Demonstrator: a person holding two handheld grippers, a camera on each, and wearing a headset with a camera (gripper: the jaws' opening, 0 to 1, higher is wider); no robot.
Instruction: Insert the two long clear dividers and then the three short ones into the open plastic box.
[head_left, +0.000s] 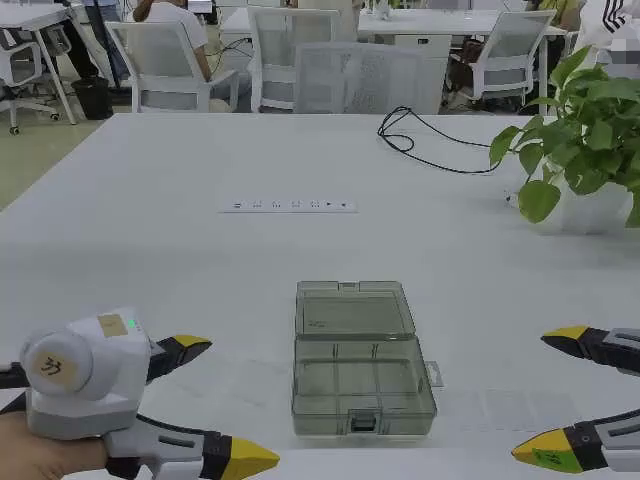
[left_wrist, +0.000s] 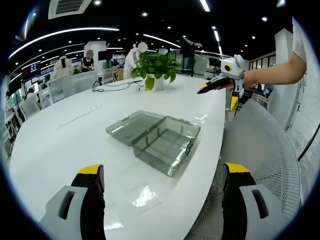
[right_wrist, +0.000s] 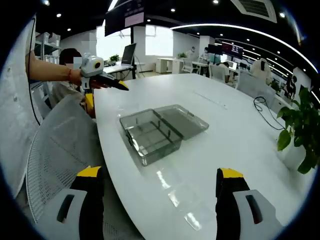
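The open smoky-clear plastic box lies near the table's front edge, its lid folded flat behind it. It also appears in the left gripper view as the box and in the right gripper view as the box. Clear dividers lie flat on the table right of the box, and a clear divider lies on its left. More clear dividers lie between the right jaws. My left gripper is open left of the box. My right gripper is open on the right. Both are empty.
A potted plant stands at the right of the white table, with a black cable beside it. A socket strip is set into the middle of the table. Chairs and seated people are behind.
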